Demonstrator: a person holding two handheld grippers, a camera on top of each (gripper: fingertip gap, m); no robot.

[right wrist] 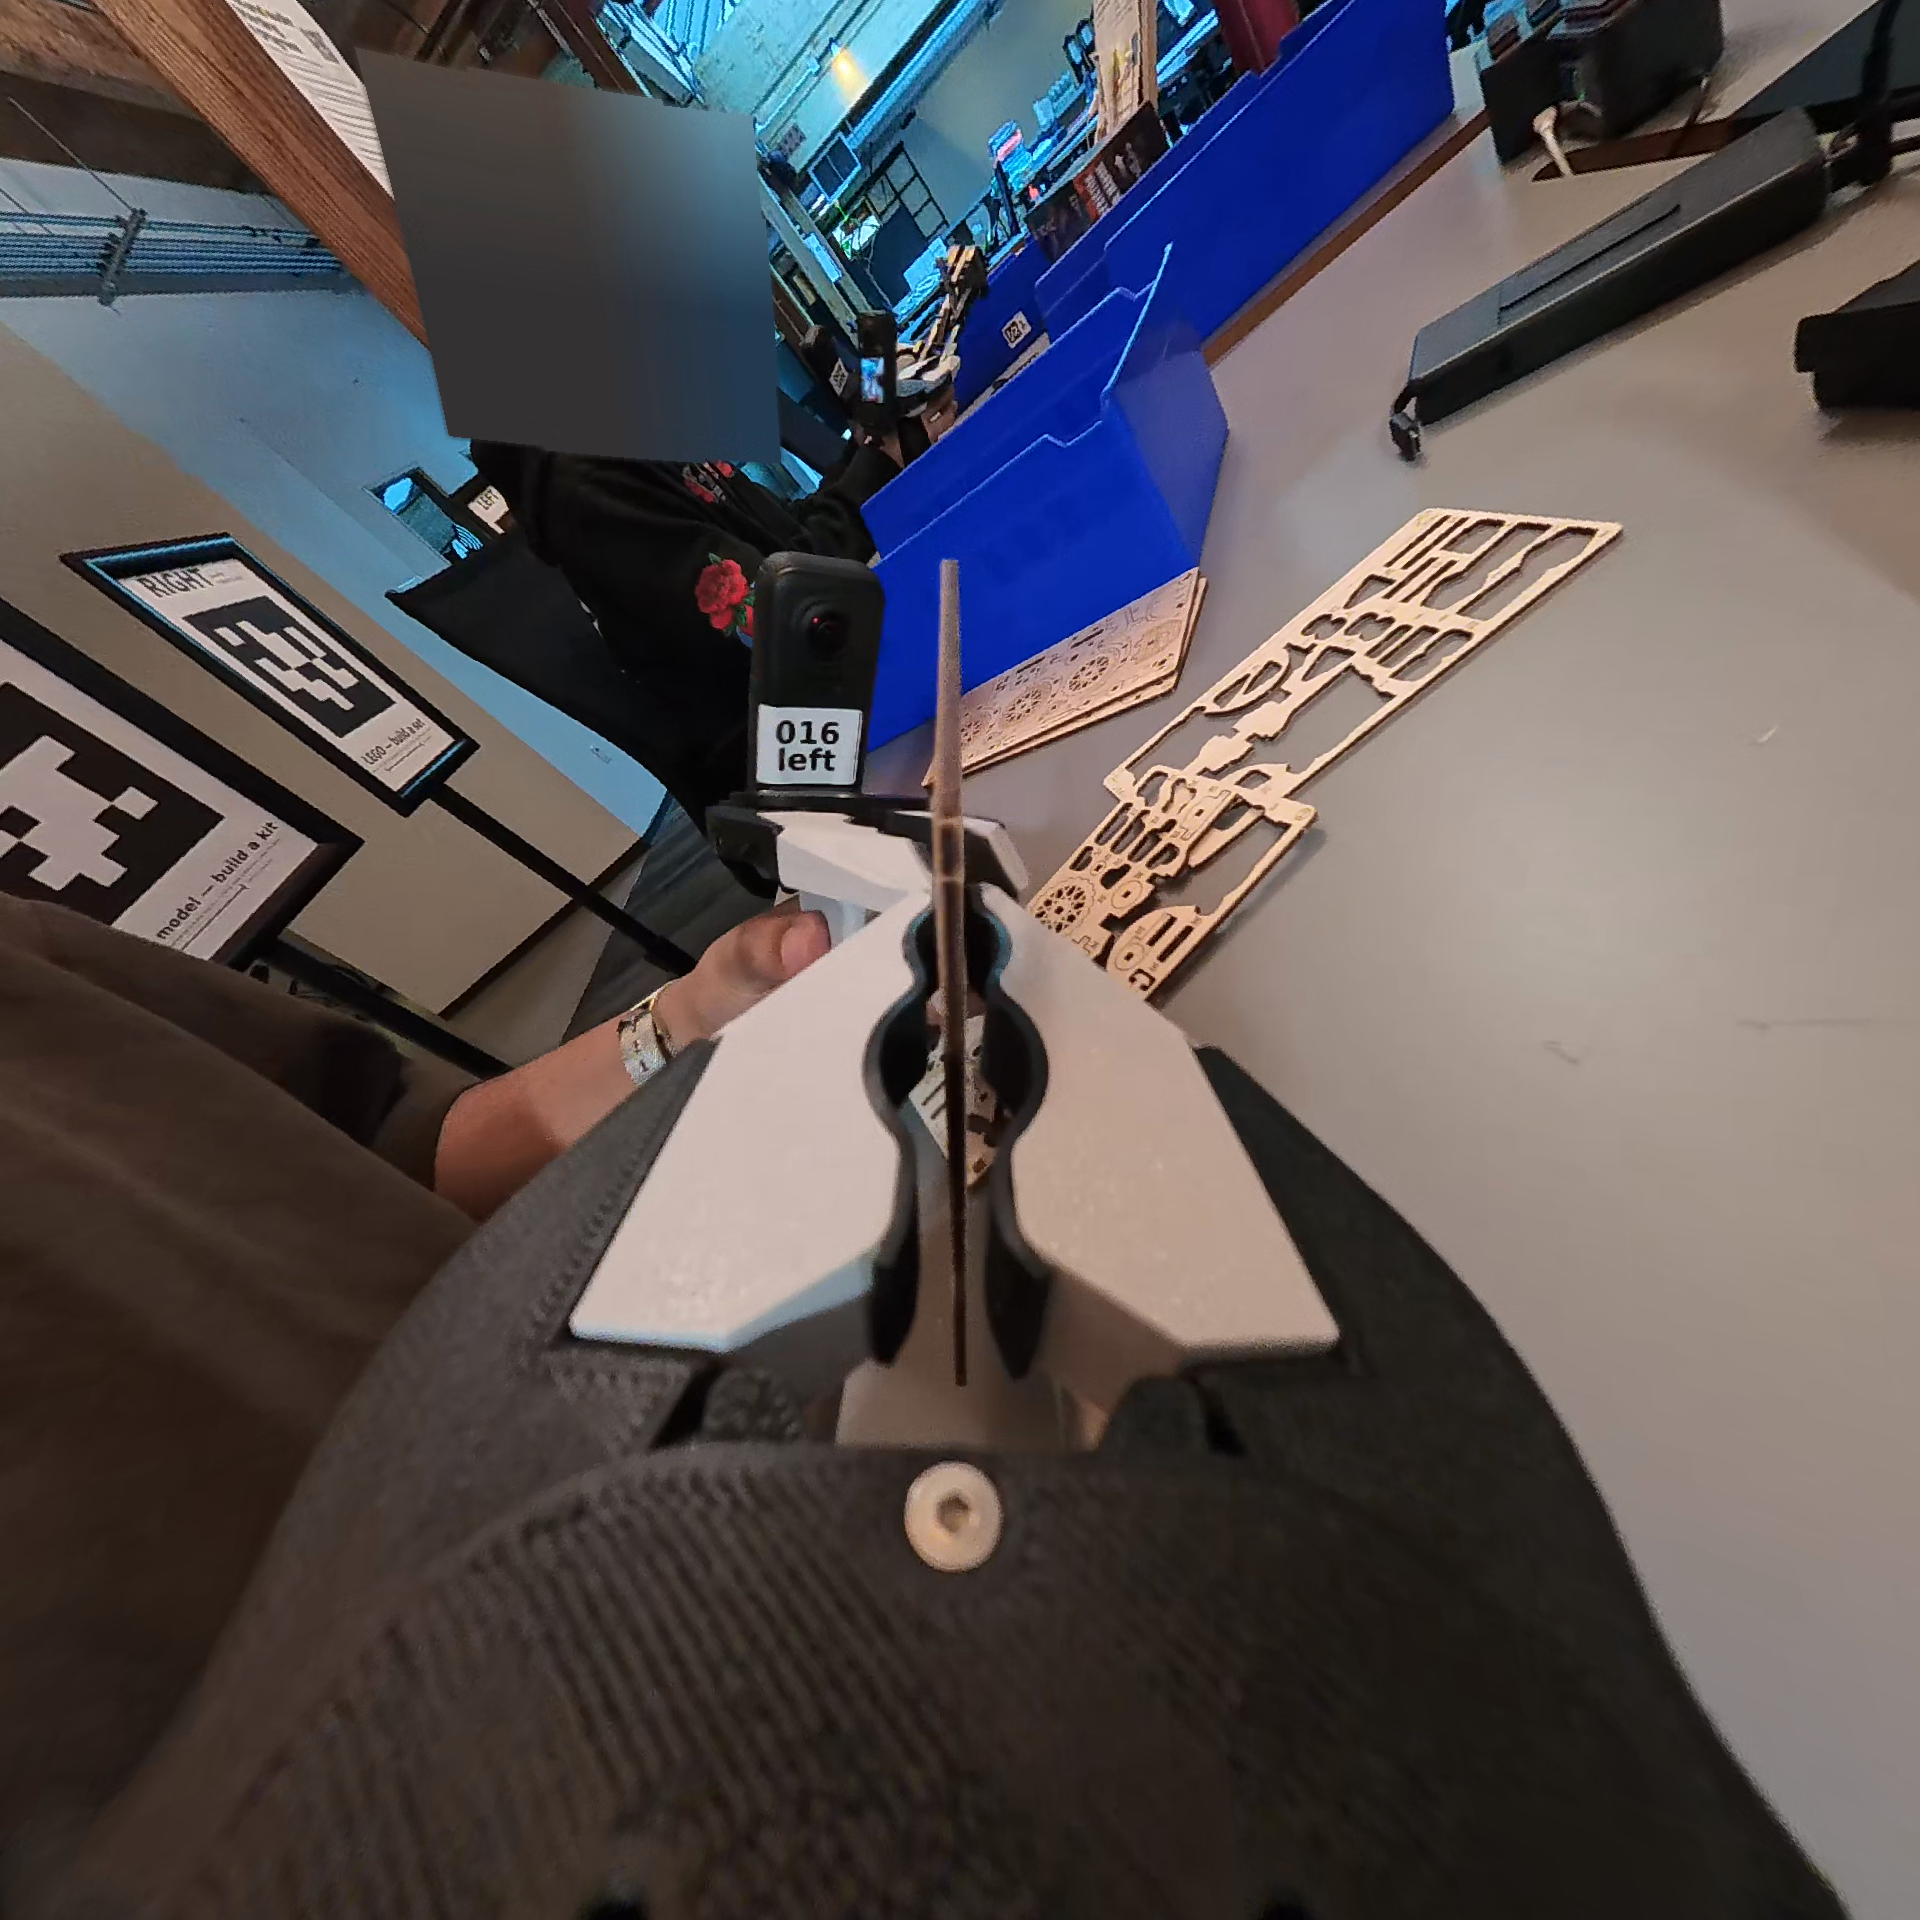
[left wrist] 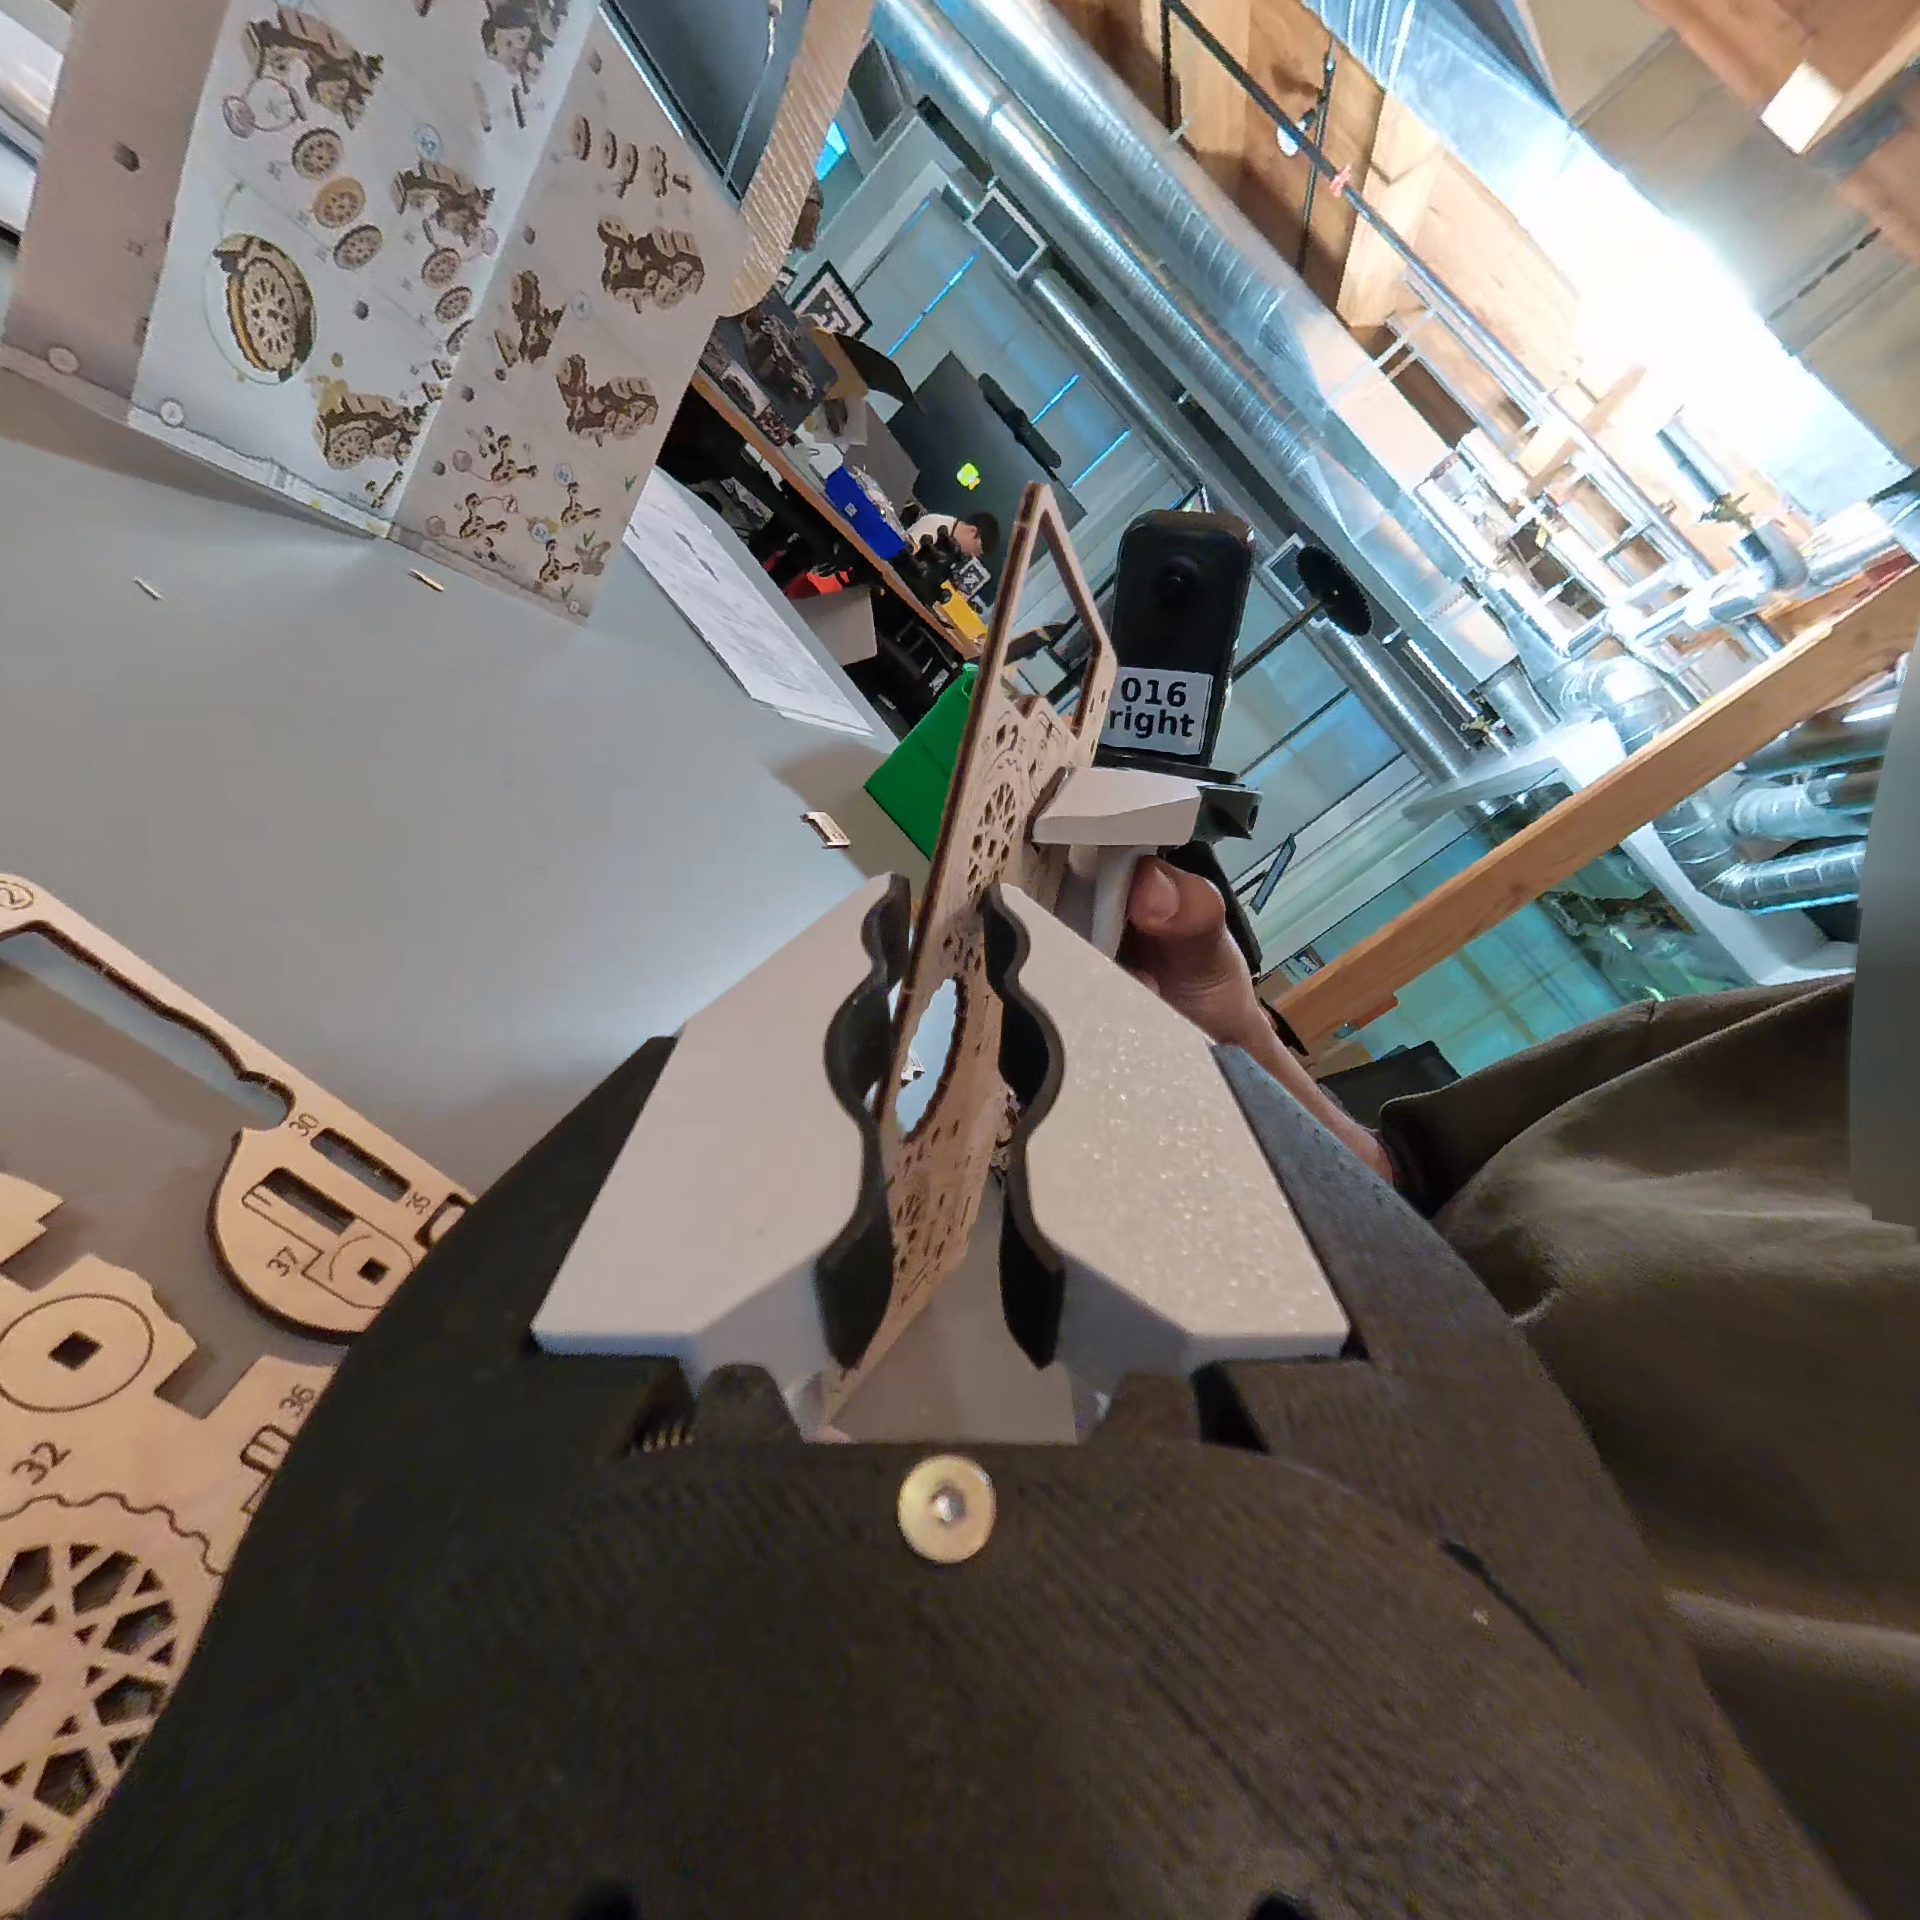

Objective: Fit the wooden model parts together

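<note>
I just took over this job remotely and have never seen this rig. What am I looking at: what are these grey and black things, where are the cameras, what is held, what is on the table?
Each picture comes from a camera mounted on a hand-held two-finger gripper, looking along its fingers. The left gripper and right gripper face each other, and both pinch one thin wooden panel, seen edge-on in the right wrist view. On the grey table lie cut-out wooden sheets, a blue bin and folded instructions.
</note>
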